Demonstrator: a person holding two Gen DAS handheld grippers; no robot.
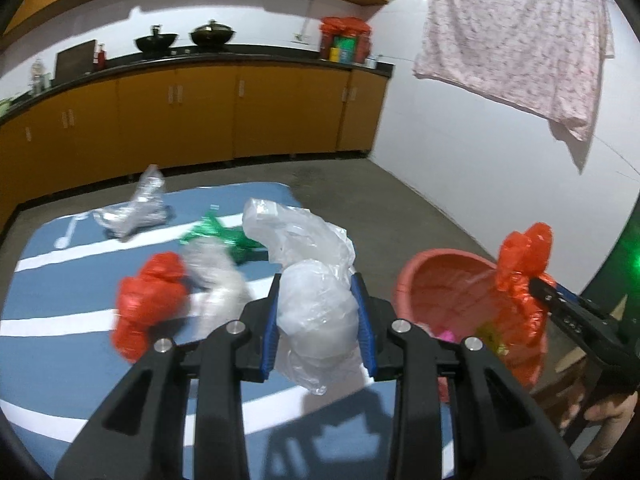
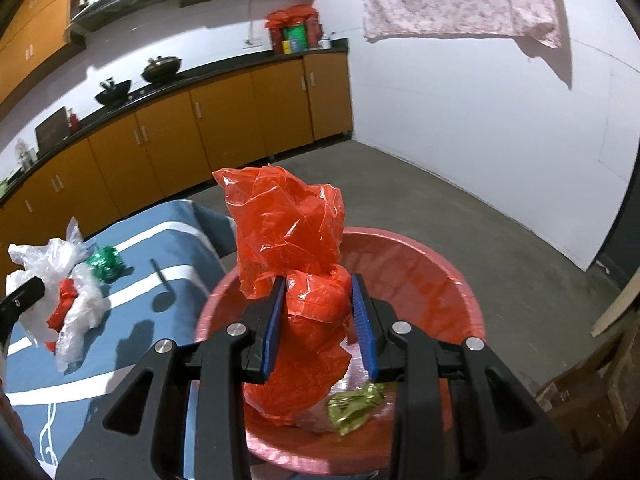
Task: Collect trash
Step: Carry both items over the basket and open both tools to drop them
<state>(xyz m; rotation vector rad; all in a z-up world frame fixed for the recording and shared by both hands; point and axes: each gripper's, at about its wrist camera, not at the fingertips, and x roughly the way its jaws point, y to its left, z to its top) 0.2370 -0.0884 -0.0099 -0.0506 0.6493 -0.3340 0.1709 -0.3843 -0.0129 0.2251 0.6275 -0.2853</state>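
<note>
Basin under right claw pinching red bag | left claw pinching clear bag | green wrapper beyond

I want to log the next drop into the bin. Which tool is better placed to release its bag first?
Right. The right tool holds the red bag directly above the pink basin. The left tool grips the clear bag over the blue cloth, beside the basin.
</note>
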